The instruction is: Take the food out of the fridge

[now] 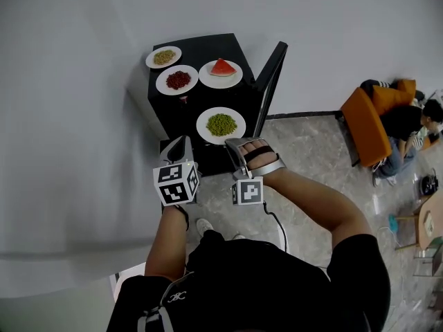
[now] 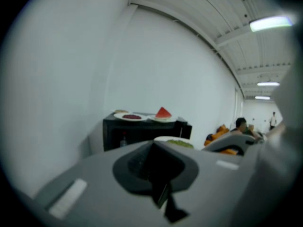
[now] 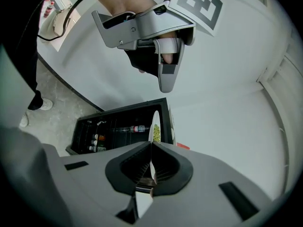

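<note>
The plate of green food (image 1: 221, 124) hung in the air in front of the open fridge (image 1: 208, 47). It looked stiff, breakable and smooth-glazed. It was probably light, yet apt to tip and spill its loose heap, so the bare rim seemed the best place to take hold. The left gripper (image 1: 181, 142) was clenched with nothing visibly between its jaws, and the plate was just beside its tip. The right gripper (image 1: 238, 146) was clamped on the plate's near rim.

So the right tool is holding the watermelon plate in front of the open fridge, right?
No: the right tool is holding the plate of green food, as the right gripper view shows; the watermelon plate sits on the fridge.
</note>
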Available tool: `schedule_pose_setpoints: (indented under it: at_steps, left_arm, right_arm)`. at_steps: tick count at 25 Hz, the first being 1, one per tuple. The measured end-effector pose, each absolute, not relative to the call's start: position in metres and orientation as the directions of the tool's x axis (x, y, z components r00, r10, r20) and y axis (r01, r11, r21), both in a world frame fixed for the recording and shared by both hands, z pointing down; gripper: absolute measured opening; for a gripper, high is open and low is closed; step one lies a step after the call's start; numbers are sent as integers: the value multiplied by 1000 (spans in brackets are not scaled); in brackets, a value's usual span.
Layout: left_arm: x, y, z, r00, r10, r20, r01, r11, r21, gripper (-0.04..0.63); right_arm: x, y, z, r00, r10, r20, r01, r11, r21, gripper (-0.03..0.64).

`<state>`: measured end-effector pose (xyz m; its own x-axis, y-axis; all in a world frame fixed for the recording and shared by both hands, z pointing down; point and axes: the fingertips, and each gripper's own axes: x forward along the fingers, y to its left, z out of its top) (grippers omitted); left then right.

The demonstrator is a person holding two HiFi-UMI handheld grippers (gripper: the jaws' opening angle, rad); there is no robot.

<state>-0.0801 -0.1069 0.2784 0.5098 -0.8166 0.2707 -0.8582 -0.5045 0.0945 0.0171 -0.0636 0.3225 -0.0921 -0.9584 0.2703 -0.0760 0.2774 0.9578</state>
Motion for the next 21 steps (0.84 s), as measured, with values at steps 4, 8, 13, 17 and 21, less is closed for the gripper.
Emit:
schedule_pose_setpoints:
  at_steps: [4,8,13,17,21]
  left_arm:
    - [-79,-102,272,520,-813,263,-851,-518,80,0]
    - [-86,-100,270,518,-814,263,-852,-516,81,0]
    - [-93,-94,267,516,-816,260,-854,-515,80,0]
    - [-99,-92,266,518,-814,262,-853,-516,83,0]
    - [-105,-91,271,531,-805,266,-846,-524,103,0]
  right_arm:
    - [15,-63,314,-87,-965,249,-78,256,964,5]
    - [8,-64,308,-87,-967,240,-71,246,967,5]
    - [4,-62,305,-86,-970,227,-42,231,972,5]
    - [-1,-61,303,-83,-971,226,-40,230,972,5]
    - [-8,-61,303,-82,-972,220,-45,224,973,5]
